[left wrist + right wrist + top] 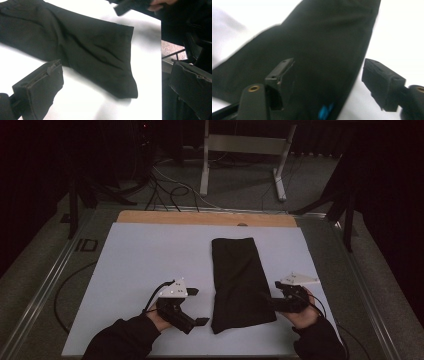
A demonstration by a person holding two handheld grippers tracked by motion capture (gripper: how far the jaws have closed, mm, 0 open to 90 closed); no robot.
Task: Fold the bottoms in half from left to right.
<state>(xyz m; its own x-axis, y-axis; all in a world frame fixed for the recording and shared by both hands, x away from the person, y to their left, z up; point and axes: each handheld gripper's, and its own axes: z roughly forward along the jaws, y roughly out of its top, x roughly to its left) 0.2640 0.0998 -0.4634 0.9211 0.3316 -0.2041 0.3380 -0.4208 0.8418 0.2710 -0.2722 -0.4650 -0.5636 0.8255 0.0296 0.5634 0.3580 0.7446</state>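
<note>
On the pale table (140, 265), a black cloth (240, 282) folded into a long strip, running from mid-table toward the near edge, slightly right of centre. Wide bare surface to the left of it, a narrower bare band to the right before the table's right edge; a wooden strip (200, 218) along the far edge. Beyond the table, grey floor with loose cables (170, 190) and a metal stand (240, 150).

Left gripper (199, 306) just beside the cloth's near left corner, apart from it, jaws spread wide with nothing between them. In the left gripper view, the cloth's (82, 47) near corner lying ahead between the two jaw lines, white table on both sides of that corner, the table's edge close by at the right of that view.

Right gripper (270, 301) at the cloth's right edge near its near end. In the right gripper view, jaws partly spread and straddling that edge: one over the cloth (324, 50), the other over bare table; pads not seen pressing on the fabric.

Cloth matte, soft, shallow creases across it, hemmed straight edges, corners slightly flared. Small blue mark (325, 110) on the fabric near the right gripper. Jaw pads black, blocky, worn at the edges.
</note>
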